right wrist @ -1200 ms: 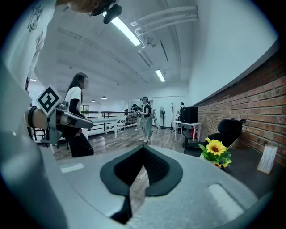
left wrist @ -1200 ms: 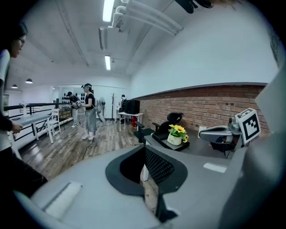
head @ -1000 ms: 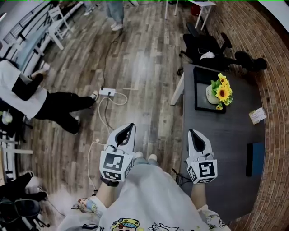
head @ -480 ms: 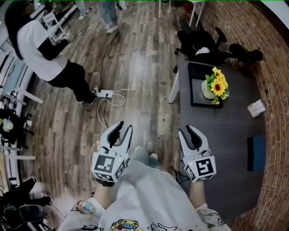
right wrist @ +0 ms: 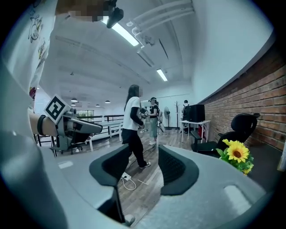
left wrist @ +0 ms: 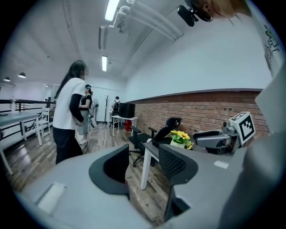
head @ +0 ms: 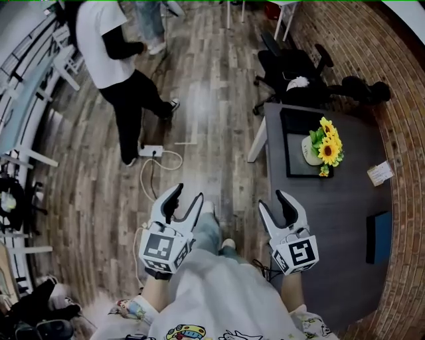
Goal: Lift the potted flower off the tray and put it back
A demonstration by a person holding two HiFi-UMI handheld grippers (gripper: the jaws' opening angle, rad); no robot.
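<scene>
Here the potted flower [head: 323, 147] on its tray [head: 296, 170] stood well ahead, nearer the right gripper [head: 273, 200] than the left gripper [head: 187, 194], both with empty fingers apart, having just been opening

The left claw [left wrist: 145, 166], its empty jaws just opening, faces the desk [left wrist: 153, 144] bearing the potted flower [left wrist: 180, 138]; a person [left wrist: 67, 117] stands left.

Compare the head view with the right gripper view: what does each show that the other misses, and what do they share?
Only the head view: the black tray under the potted flower, plus the paper card and dark blue item on the table. Only the right gripper view: ceiling lights and pipes overhead. Both: the potted flower, the person in a white top and the black office chair.
</scene>
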